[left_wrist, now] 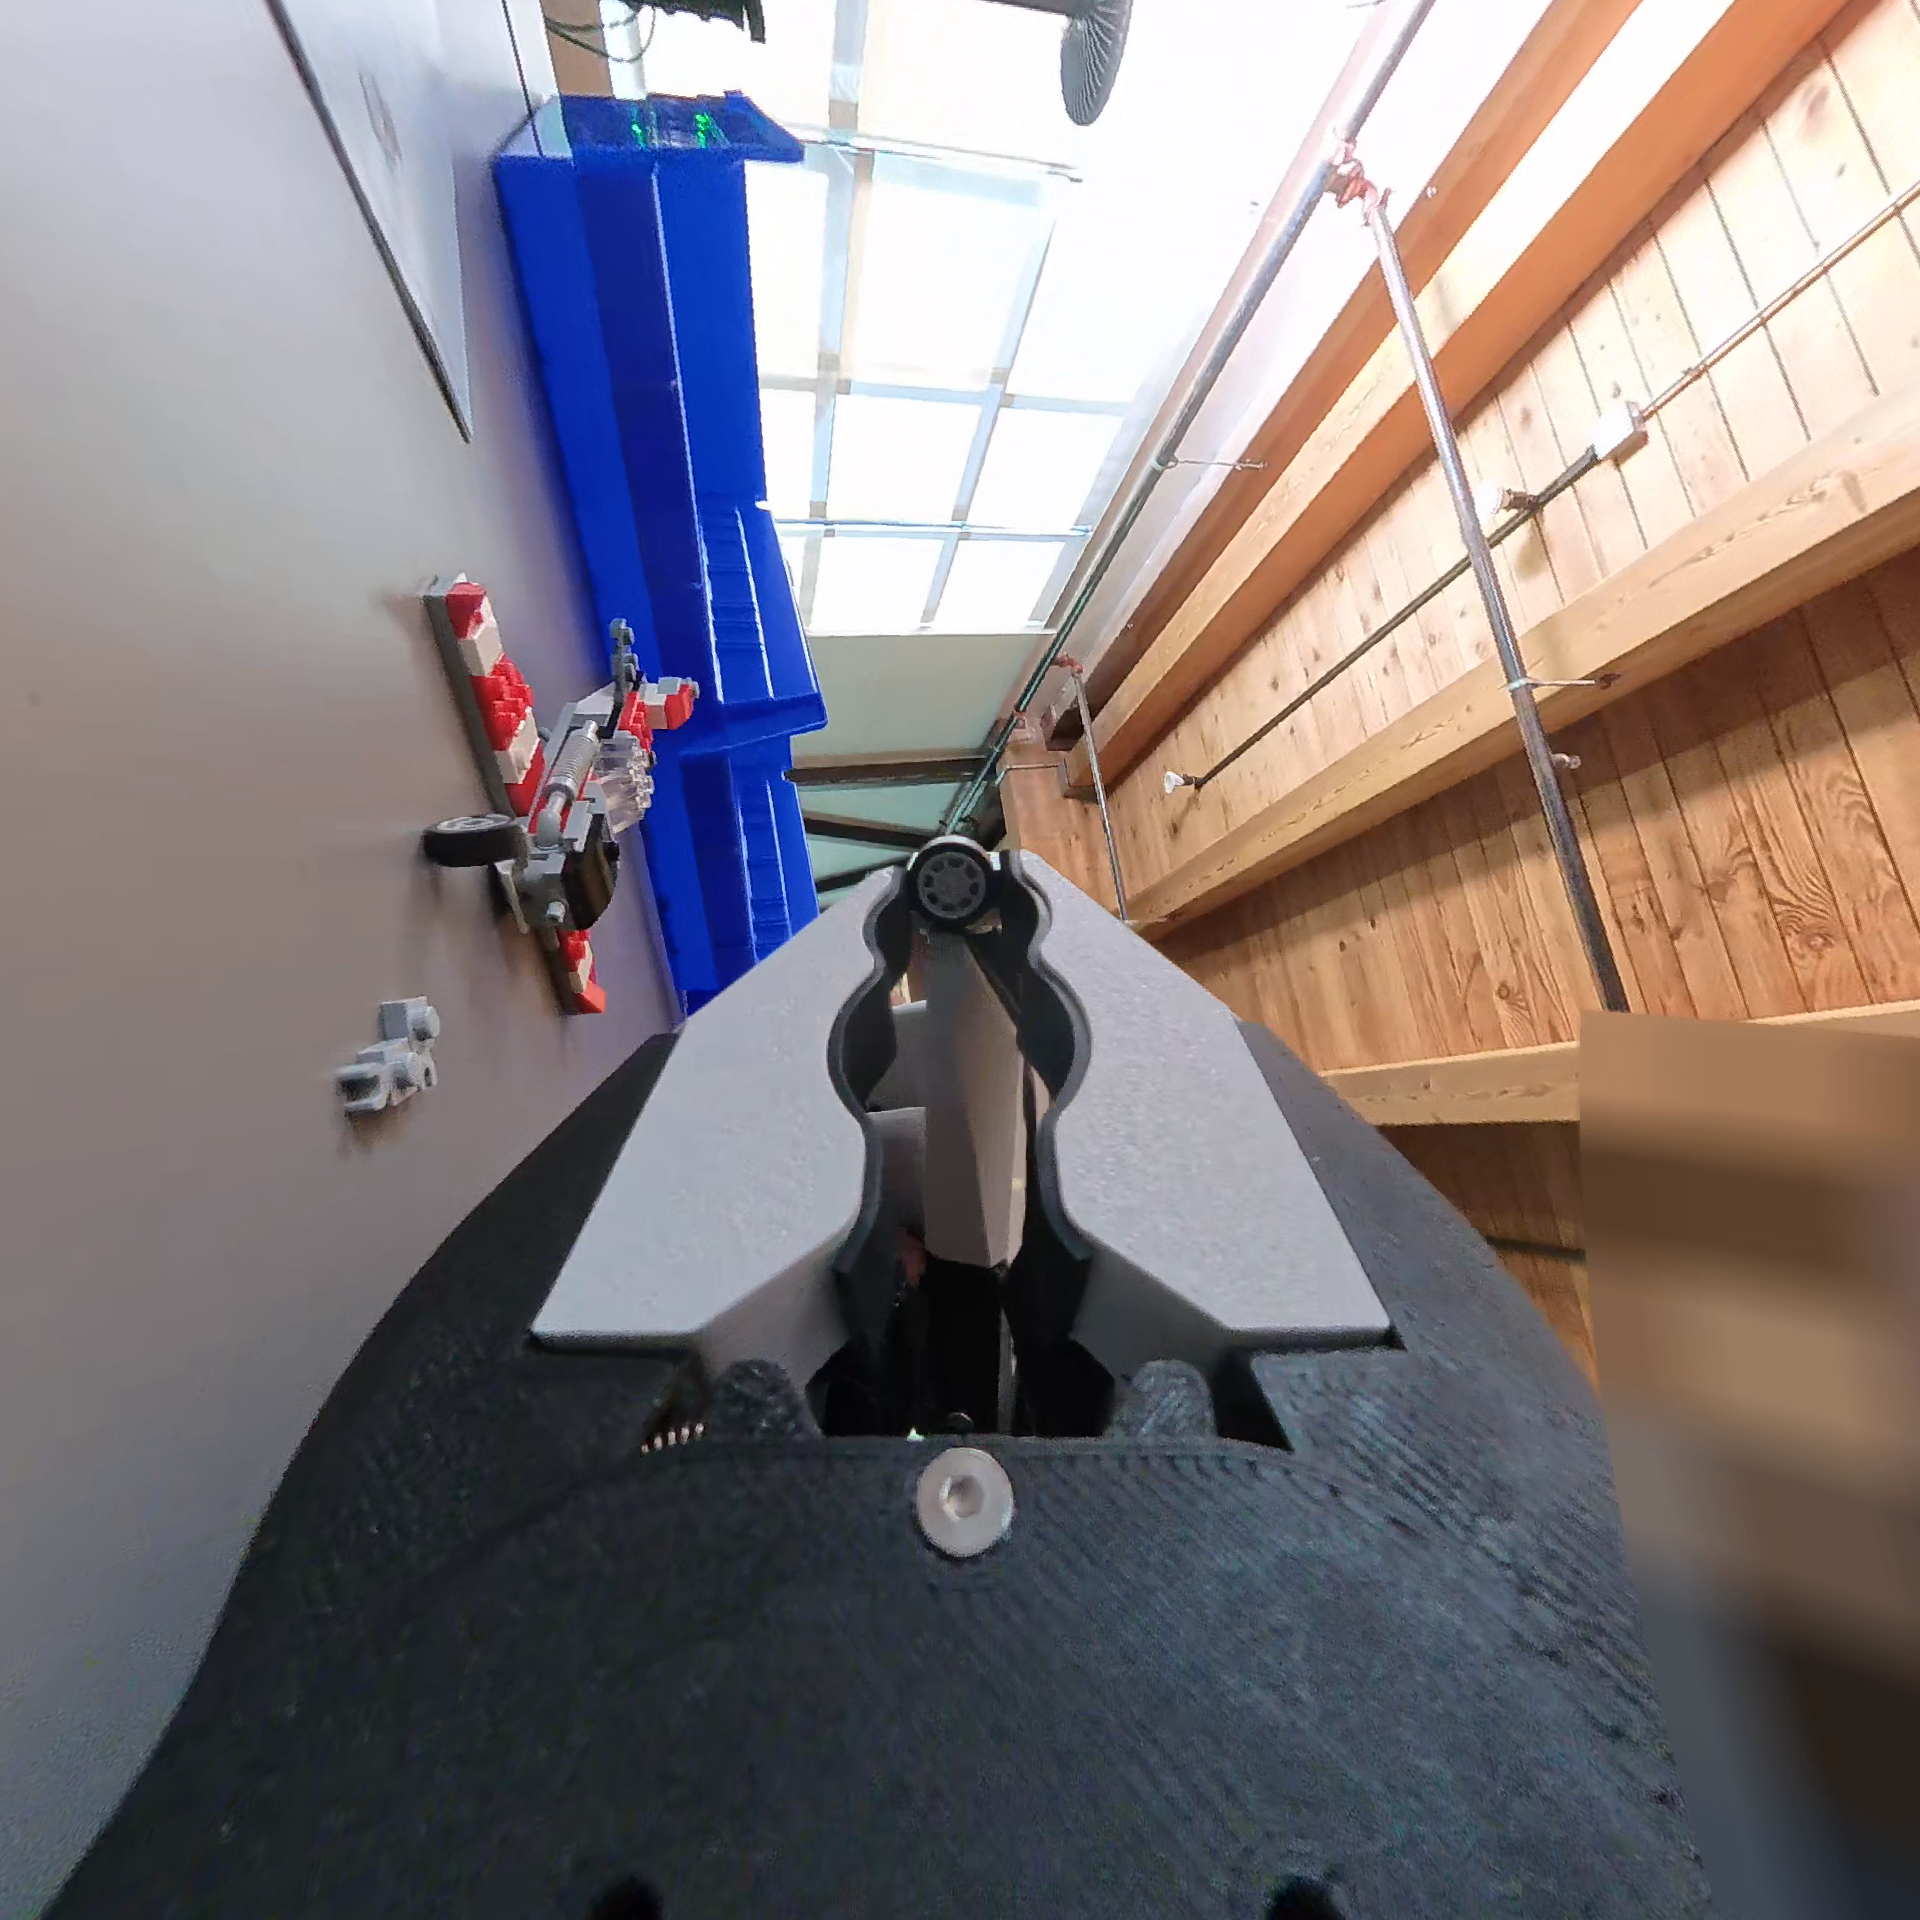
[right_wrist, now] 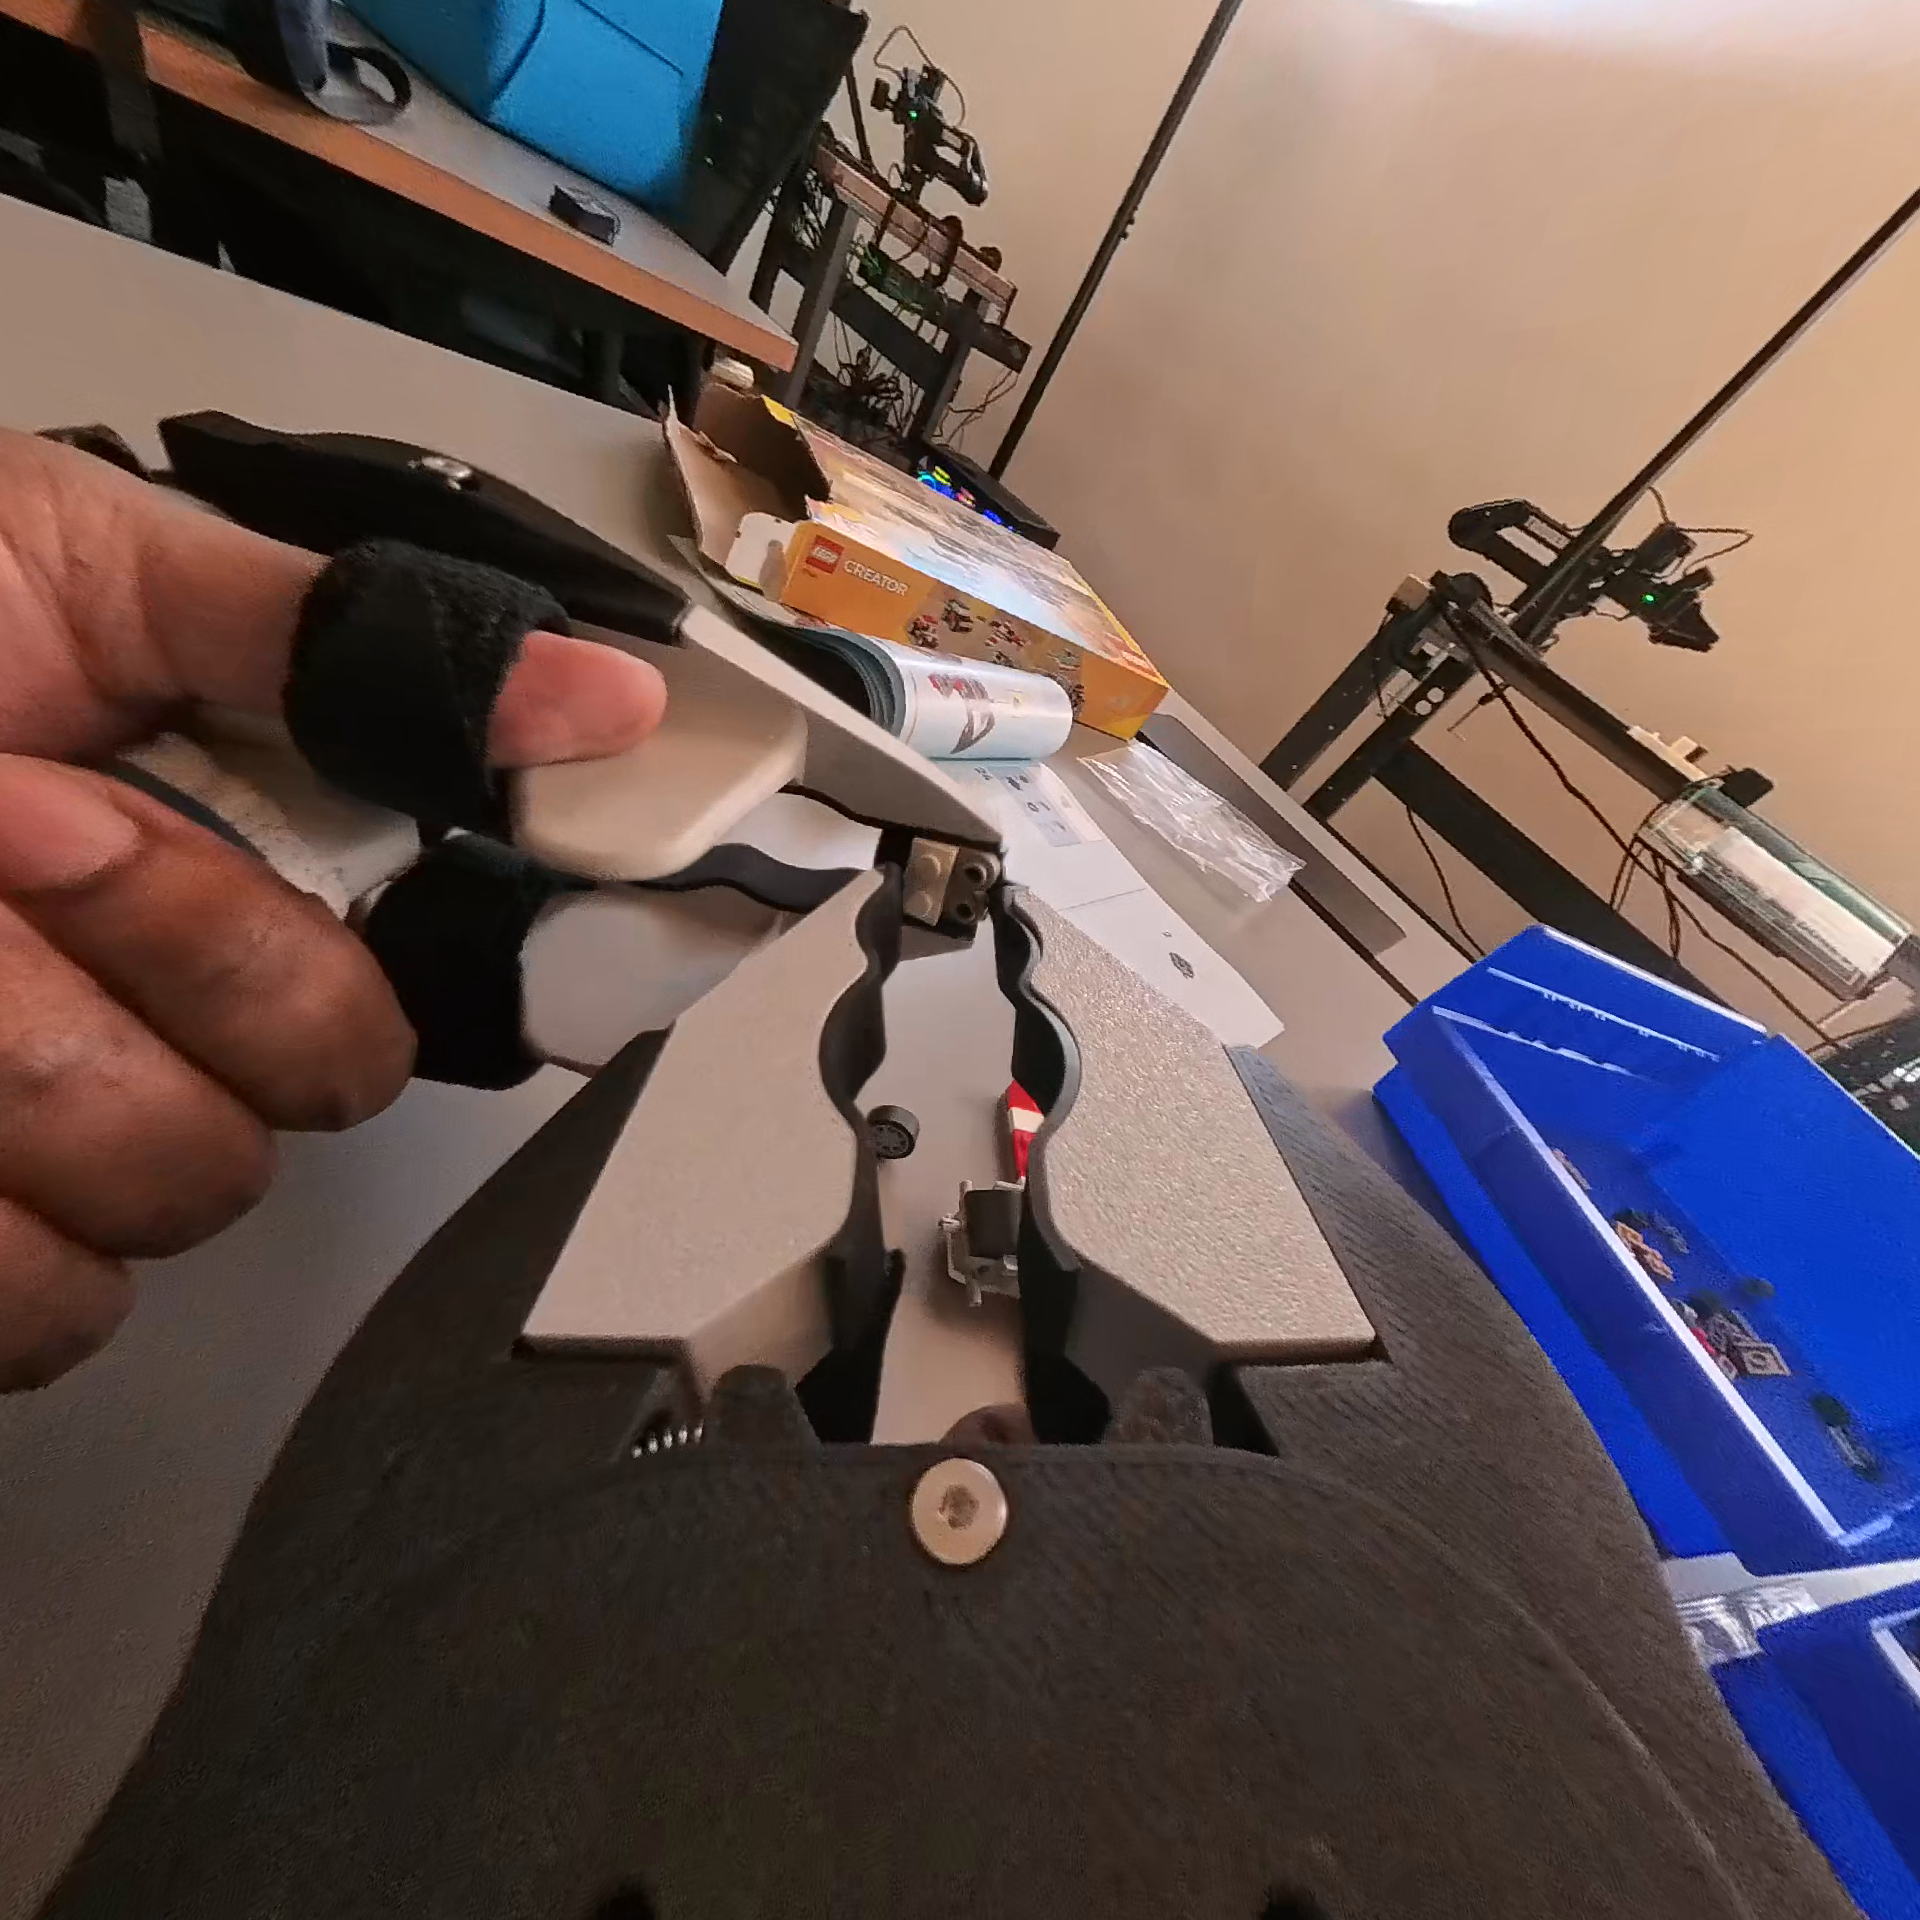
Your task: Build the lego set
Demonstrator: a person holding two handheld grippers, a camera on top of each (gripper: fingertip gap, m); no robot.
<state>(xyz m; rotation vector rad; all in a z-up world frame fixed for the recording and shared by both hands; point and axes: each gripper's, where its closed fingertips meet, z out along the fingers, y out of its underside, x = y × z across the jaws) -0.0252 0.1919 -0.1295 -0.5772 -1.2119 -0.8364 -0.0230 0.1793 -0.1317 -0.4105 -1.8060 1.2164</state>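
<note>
My left gripper (left_wrist: 951, 920) is shut on a small grey wheel with a black tyre (left_wrist: 948, 881), held up off the table. In the right wrist view a hand brings the left gripper (right_wrist: 935, 816) in from the left, and its tip touches the top of a small grey stud piece (right_wrist: 938, 885). My right gripper (right_wrist: 940, 909) is shut on that piece. The wheel is hidden in this view. The red, white and grey lego plane (left_wrist: 551, 790) stands on the grey table (left_wrist: 208, 831) with one wheel fitted. A loose grey part (left_wrist: 390, 1055) lies near it.
A blue parts bin (right_wrist: 1662, 1195) with small pieces stands at the right; it also shows in the left wrist view (left_wrist: 665, 520). A lego box (right_wrist: 966, 623), a rolled booklet (right_wrist: 966, 707), a sheet and a plastic bag (right_wrist: 1184, 821) lie beyond. A loose wheel (right_wrist: 891, 1132) lies below my grippers.
</note>
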